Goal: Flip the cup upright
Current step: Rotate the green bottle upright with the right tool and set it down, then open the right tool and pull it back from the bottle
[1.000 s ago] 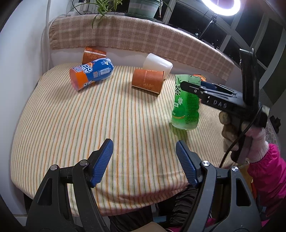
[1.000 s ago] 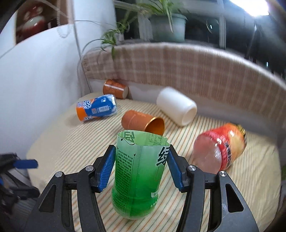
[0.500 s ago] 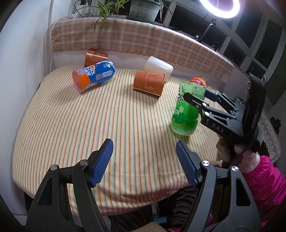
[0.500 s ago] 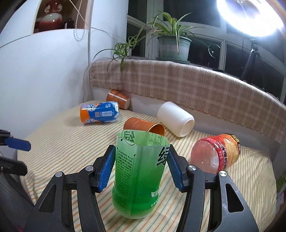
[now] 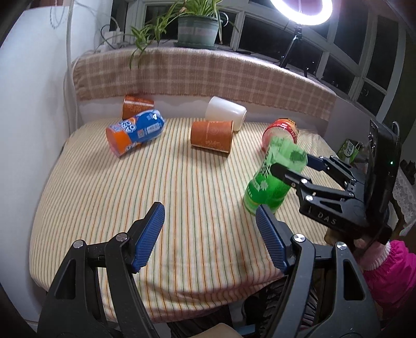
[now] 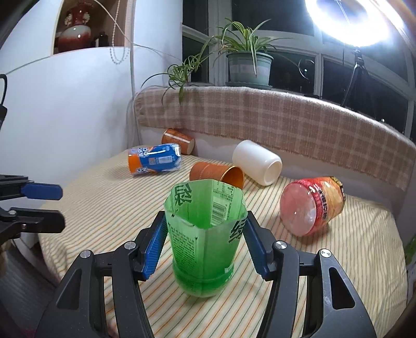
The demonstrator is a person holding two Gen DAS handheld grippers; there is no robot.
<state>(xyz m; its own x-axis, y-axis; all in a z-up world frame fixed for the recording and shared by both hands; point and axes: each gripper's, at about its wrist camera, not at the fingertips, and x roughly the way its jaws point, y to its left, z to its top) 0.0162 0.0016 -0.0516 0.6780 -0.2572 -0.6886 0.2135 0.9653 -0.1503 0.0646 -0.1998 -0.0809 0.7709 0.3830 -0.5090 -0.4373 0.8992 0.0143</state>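
Striped cloth (image 5: 109,197) covers the table under a window ledge draped in checked fabric, with a potted plant (image 6: 247,65) and a ring light (image 5: 301,13) above. Near the table's right front, the right gripper (image 6: 205,244) clamps the green cup (image 6: 205,234) between its blue pads, mouth up and tilted. The left gripper (image 5: 210,234) hovers low over the near edge, fingers wide and holding nothing. Farther back lie two orange cups (image 5: 212,136), a white cup (image 5: 225,114), a blue and orange cup (image 5: 135,131) and a red cup (image 6: 312,205), all on their sides.
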